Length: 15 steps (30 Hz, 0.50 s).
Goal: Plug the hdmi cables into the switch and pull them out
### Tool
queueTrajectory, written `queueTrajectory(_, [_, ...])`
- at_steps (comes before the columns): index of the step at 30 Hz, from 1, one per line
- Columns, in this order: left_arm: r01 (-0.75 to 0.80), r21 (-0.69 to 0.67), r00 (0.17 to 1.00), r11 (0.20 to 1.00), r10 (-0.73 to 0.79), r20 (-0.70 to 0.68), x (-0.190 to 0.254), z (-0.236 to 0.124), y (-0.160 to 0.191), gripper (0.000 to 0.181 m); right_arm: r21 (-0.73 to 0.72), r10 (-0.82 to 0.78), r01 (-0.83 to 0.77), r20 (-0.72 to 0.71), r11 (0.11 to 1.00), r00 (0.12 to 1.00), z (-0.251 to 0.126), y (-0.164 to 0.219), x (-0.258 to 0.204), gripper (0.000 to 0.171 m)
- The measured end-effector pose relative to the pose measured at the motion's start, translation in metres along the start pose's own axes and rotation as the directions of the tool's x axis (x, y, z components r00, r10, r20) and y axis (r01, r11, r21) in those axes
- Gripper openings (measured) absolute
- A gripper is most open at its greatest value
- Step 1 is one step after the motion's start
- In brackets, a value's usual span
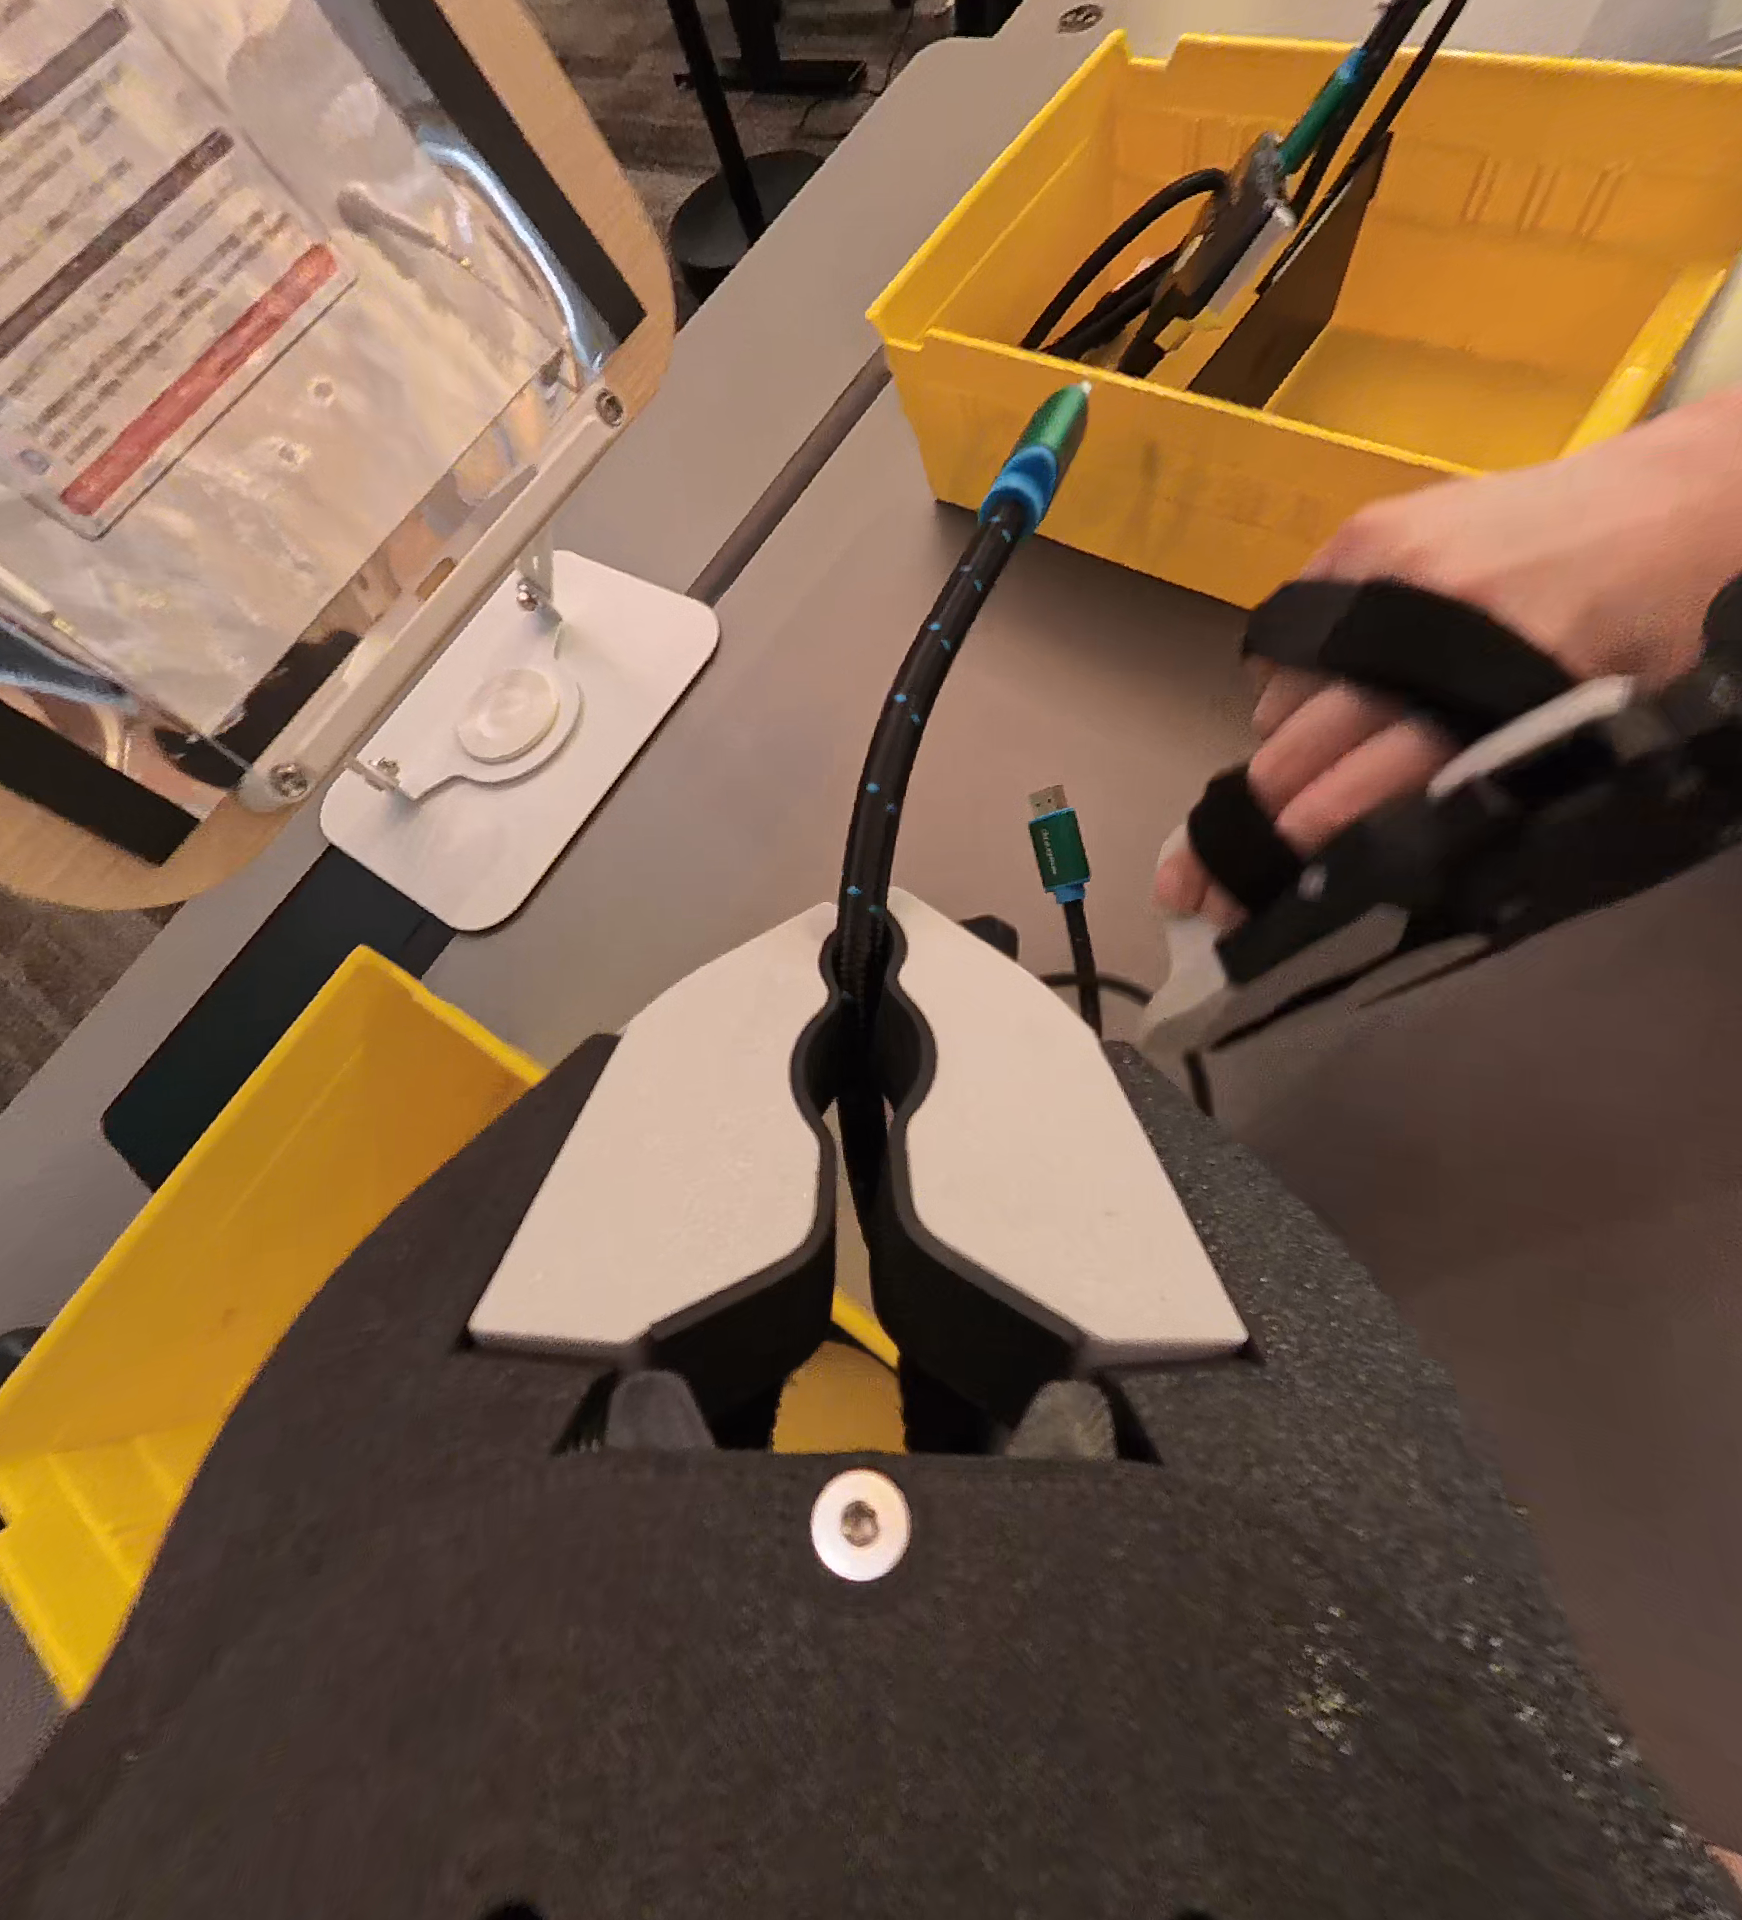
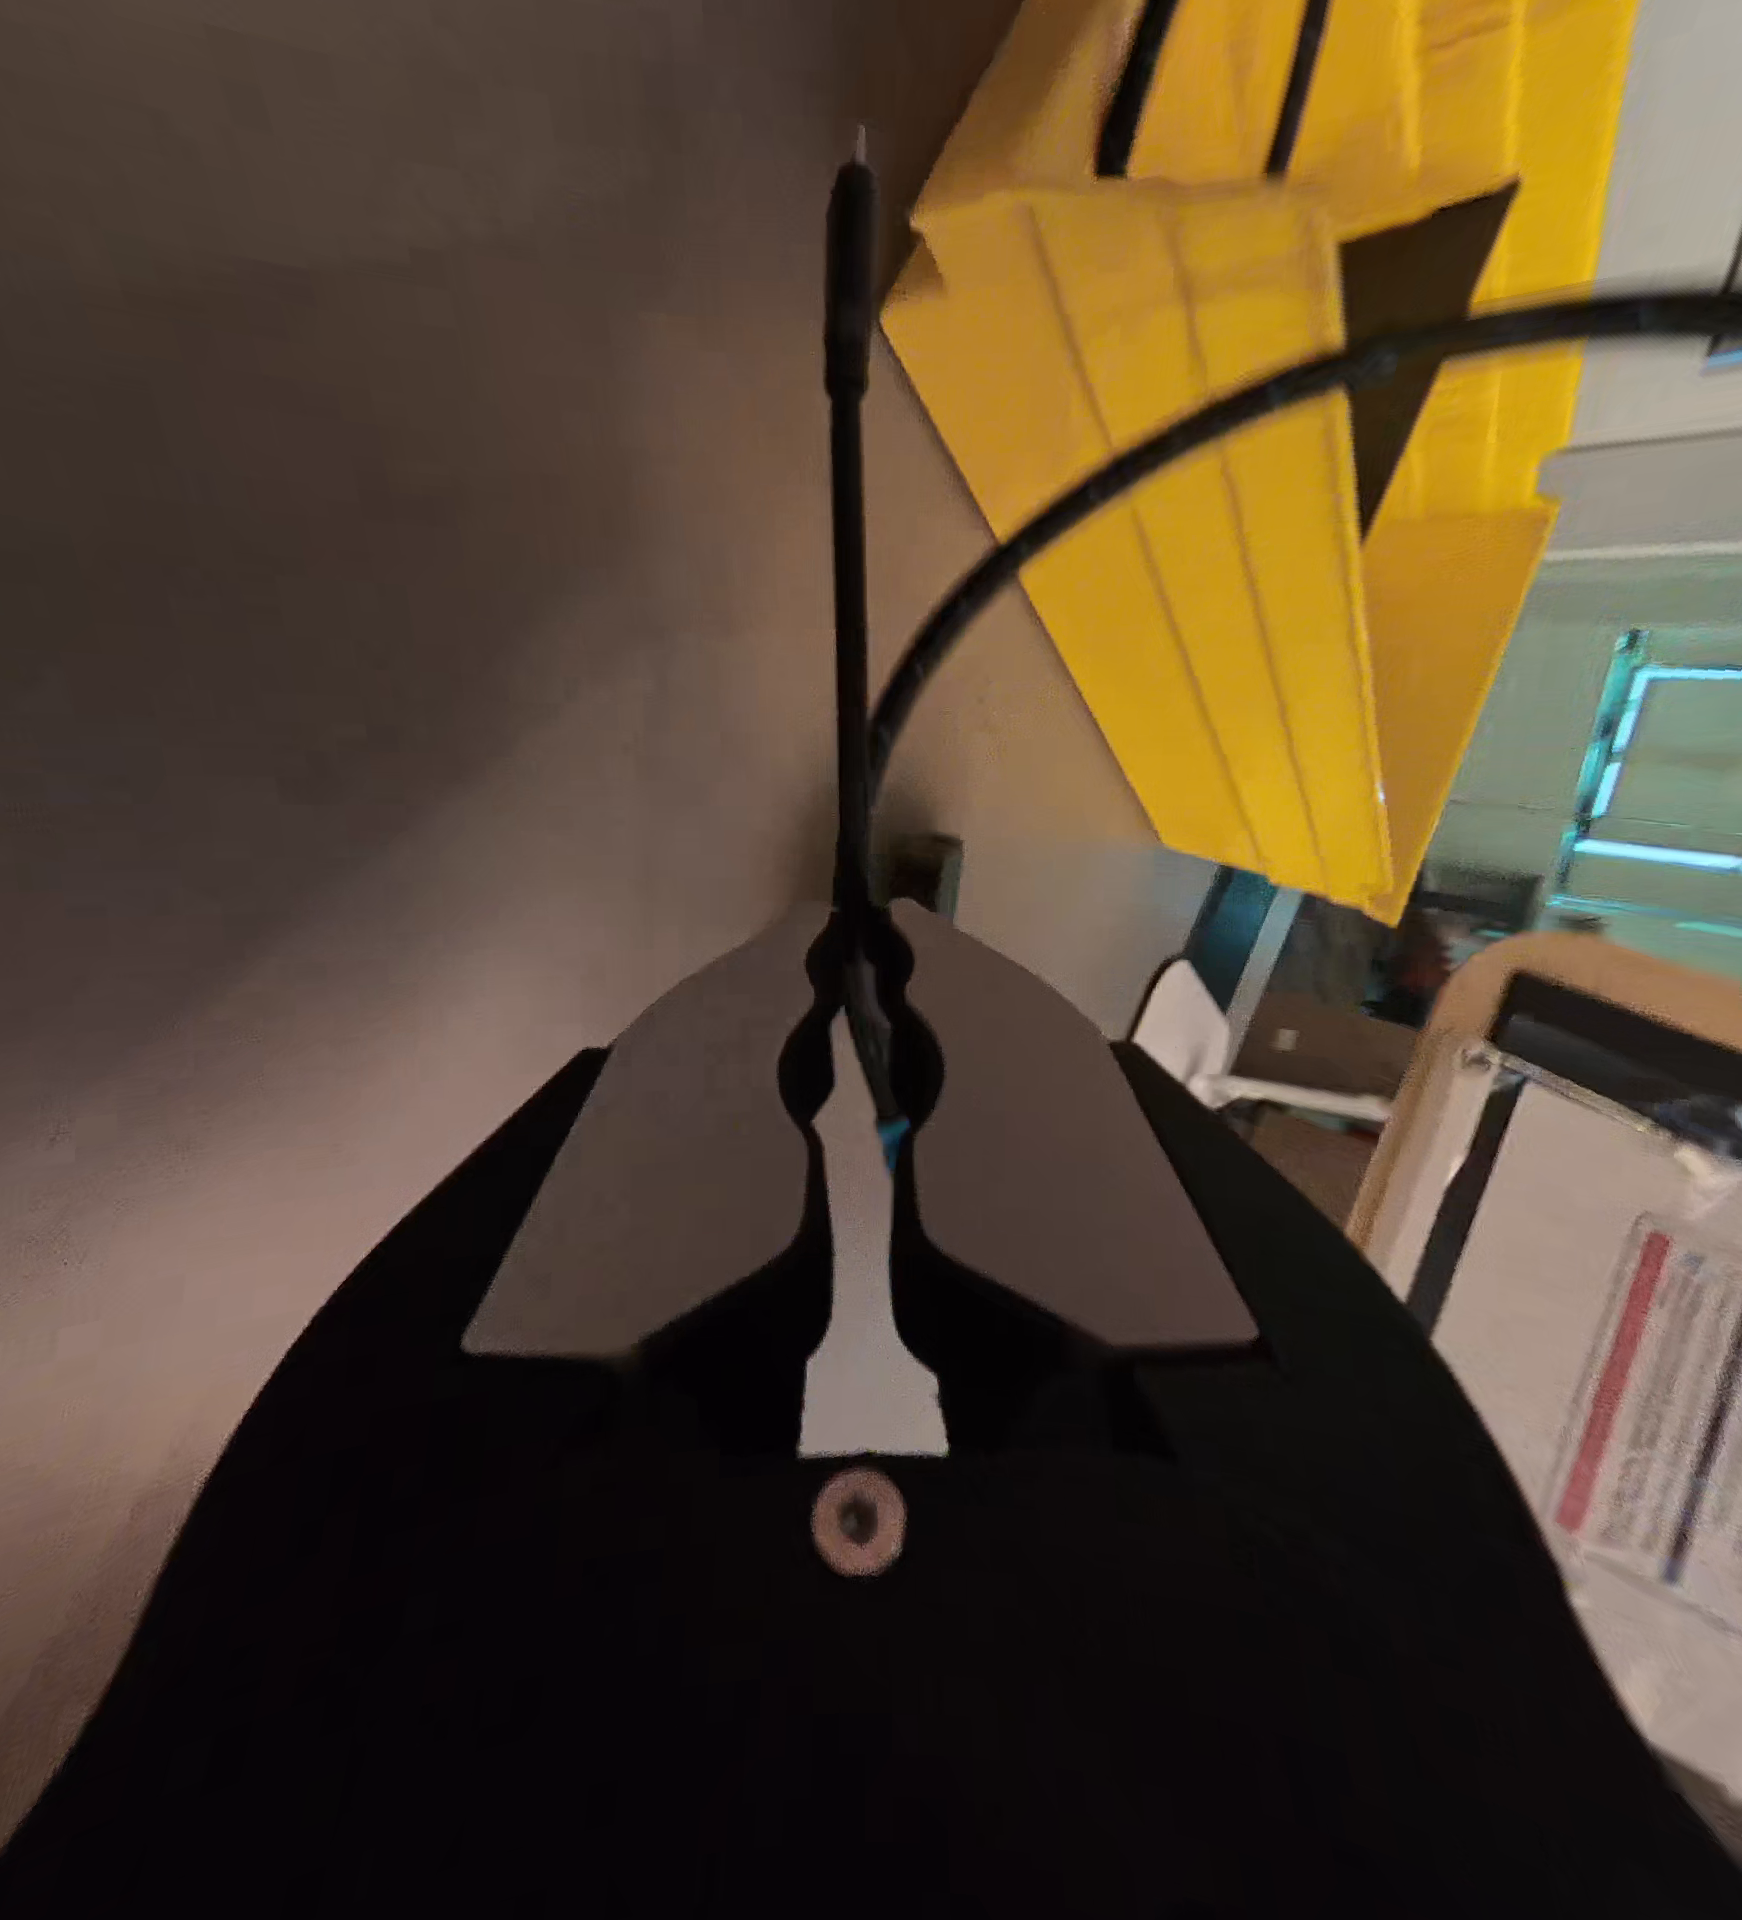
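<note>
My left gripper (image 1: 862,925) is shut on a black braided HDMI cable (image 1: 924,675). The cable rises from the fingers and its blue and green plug (image 1: 1038,447) hangs free just in front of the far yellow bin (image 1: 1137,457). The switch (image 1: 1246,239) sits tilted inside that bin with a green-plugged cable in its upper end. A second green plug (image 1: 1057,840) lies on the table. My right gripper (image 2: 859,920) is shut on a thin black cable (image 2: 851,540) whose plug (image 2: 849,249) points away from me; it also shows in the left wrist view (image 1: 1199,977), held by a hand (image 1: 1469,644).
A grey table (image 1: 742,790) holds everything. A second yellow bin (image 1: 223,1247) lies under my left gripper. A clear sign stand (image 1: 223,364) on a white base (image 1: 524,727) stands at left. Another black cable (image 2: 1158,457) arcs across the right wrist view near the yellow bin (image 2: 1210,520).
</note>
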<state>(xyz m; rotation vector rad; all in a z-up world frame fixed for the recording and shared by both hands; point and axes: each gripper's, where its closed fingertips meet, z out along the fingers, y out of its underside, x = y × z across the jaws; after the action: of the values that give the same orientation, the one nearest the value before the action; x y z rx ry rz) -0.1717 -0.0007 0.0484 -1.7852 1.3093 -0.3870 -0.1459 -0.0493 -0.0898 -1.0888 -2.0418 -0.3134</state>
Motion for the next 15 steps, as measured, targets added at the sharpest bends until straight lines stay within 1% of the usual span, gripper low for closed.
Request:
queueTrajectory(3, [0.018,-0.021,1.0,1.0,-0.018,0.011,-0.006,-0.001,0.007,0.0,-0.012,0.127,-0.127,0.036,0.992,0.991,-0.018,0.025,0.007,0.006])
queueTrajectory(5, [0.024,-0.034,1.0,0.999,-0.023,0.014,-0.007,-0.002,0.011,0.0,-0.015,0.185,-0.184,0.071,0.983,0.98,-0.022,0.039,0.005,0.006])
queueTrajectory(9, [0.005,-0.078,1.0,0.997,-0.003,0.017,-0.003,-0.007,0.017,0.0,-0.033,0.195,-0.193,0.094,0.981,0.976,-0.022,0.059,-0.001,0.006])
queueTrajectory(13, [-0.087,-0.179,0.996,0.98,0.084,-0.026,0.016,-0.013,0.032,0.0,0.05,0.243,-0.247,0.085,0.968,0.966,-0.024,0.061,0.006,0.006])
queueTrajectory(15, [-0.134,-0.208,0.991,0.969,0.128,-0.045,0.024,-0.016,0.036,0.0,0.103,0.287,-0.292,0.065,0.951,0.956,-0.027,0.06,0.014,0.006])
